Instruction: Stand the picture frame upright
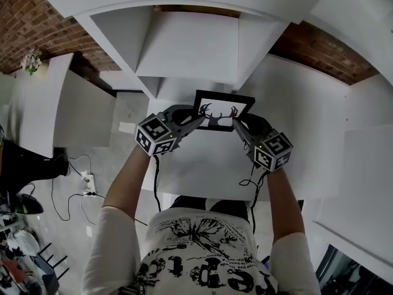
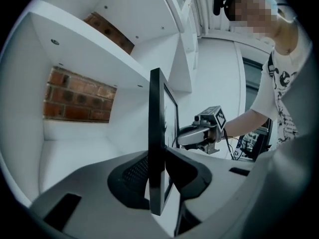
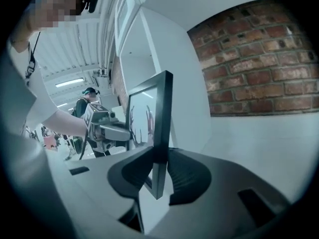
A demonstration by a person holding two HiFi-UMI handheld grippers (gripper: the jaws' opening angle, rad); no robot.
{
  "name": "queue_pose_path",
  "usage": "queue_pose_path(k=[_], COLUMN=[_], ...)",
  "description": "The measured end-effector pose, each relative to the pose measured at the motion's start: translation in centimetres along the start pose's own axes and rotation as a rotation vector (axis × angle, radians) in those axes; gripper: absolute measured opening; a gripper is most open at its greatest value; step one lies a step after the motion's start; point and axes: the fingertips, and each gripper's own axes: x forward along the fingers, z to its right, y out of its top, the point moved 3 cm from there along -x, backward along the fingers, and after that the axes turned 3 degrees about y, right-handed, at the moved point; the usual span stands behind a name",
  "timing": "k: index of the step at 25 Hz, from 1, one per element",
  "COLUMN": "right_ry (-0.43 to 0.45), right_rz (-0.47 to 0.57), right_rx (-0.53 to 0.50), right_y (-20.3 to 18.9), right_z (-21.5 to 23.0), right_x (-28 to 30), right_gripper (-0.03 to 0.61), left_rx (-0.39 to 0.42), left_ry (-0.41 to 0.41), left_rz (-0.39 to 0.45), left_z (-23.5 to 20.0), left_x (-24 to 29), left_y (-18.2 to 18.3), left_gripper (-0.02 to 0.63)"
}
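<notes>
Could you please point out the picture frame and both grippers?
picture frame (image 1: 221, 107), head view, white print inside the border.
left gripper (image 1: 198, 118), head view, between its fingertips, frame's left edge.
right gripper (image 1: 237, 123), head view, between its fingertips, frame's right edge.

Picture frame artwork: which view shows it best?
Head view: the picture frame faces the camera, its antlered silhouettes visible. The left gripper view shows mostly its edge; the right, the edge plus a slanted glimpse.

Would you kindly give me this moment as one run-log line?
left gripper: shut on picture frame, left edge | right gripper: shut on picture frame, right edge
</notes>
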Motion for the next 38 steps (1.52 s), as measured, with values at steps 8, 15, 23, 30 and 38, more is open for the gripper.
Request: queue_pose_path(k=[8, 15, 23, 30, 38], right_ry=[-0.08, -0.126, -0.185, -0.219, -0.248], right_rz=[-0.027, -0.052, -0.079, -0.095, -0.094], right_rx=[-0.039, -0.05, -0.085, -0.119, -0.1], right_y=[-0.7, -1.5, -1.2, -0.9, -0.7], right_z=[1.9, 2.3, 3.1, 3.4, 3.9], right_x=[1.4, 2.5, 3.5, 4.3, 4.7], right_gripper=[0.097, 0.095, 0.095, 0.095, 0.095], left_rx=[0.095, 0.131, 0.119, 0.111, 0.145], left_ry=[0.07, 0.09, 0.11, 0.131, 0.15], left_rz=[-0.027, -0.046, -0.063, -0.089, -0.102], left_z=[-1.7, -3.1, -4.3, -5.6, -6.2], left_x=[1.8, 2.3, 2.9, 3.4, 3.8], left_y=[-1.0, -1.8, -2.2, -2.7, -2.7], left_gripper=[0.102, 0.118, 0.126, 0.141, 0.143])
